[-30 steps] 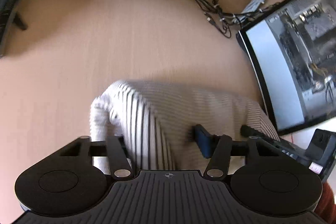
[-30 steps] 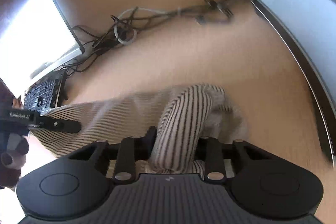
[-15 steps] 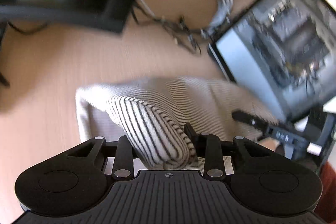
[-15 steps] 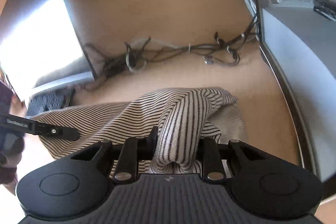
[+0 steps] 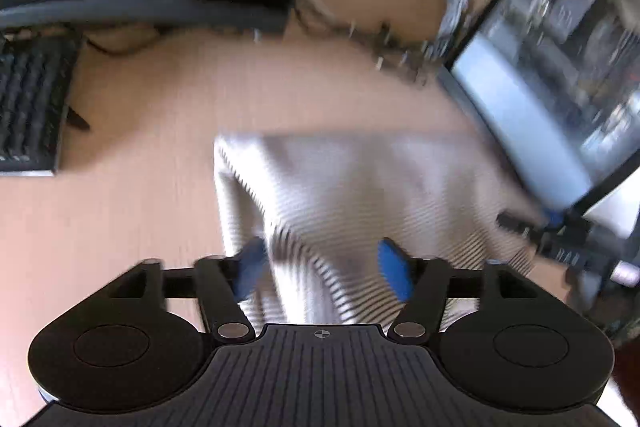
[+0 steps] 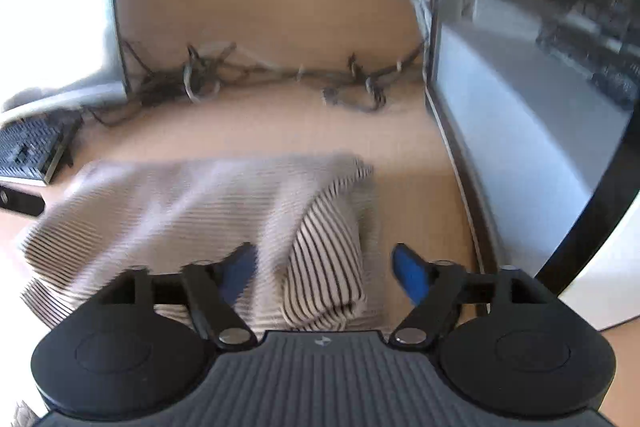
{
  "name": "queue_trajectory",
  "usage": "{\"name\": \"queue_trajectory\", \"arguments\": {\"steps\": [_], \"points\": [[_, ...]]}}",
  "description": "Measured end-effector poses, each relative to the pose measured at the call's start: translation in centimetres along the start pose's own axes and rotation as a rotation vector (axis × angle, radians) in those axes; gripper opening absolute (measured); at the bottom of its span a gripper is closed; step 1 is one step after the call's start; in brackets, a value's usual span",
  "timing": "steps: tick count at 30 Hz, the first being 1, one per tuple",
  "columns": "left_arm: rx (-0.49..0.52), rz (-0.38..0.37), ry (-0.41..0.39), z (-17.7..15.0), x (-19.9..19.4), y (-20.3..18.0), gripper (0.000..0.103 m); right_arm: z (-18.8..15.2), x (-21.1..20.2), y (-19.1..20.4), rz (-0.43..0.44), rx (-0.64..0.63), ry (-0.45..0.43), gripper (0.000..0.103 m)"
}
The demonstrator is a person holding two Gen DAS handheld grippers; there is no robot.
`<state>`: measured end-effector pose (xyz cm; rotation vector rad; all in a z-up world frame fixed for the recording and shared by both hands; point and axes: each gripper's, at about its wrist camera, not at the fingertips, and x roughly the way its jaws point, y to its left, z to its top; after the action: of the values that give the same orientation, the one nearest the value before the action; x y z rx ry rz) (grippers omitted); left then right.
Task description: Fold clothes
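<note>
Both hand-held grippers point forward and down, jaws spread wide. On the left hand-held gripper (image 5: pixel 320 267), the two blue pads (image 5: pixel 394 273) stand well apart, and both views are smeared by motion blur. The right hand-held gripper (image 6: pixel 326 273) matches that pose, its blue fingertips (image 6: pixel 408 275) parted and gripping nothing. From the left wrist view, the right unit shows as a dark, blurred shape at the right edge; its jaw state cannot be read from there.
</note>
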<state>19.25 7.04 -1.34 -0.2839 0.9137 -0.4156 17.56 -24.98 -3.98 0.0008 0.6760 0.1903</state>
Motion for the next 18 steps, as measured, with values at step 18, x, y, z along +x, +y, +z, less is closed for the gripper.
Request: {"name": "queue_trajectory", "arguments": {"steps": [18], "points": [[-0.108, -0.097, 0.095, -1.4, 5.3, -0.4, 0.103, -2.1, 4.1, 1.5, 0.169, 0.123, -0.021, 0.103]]}}
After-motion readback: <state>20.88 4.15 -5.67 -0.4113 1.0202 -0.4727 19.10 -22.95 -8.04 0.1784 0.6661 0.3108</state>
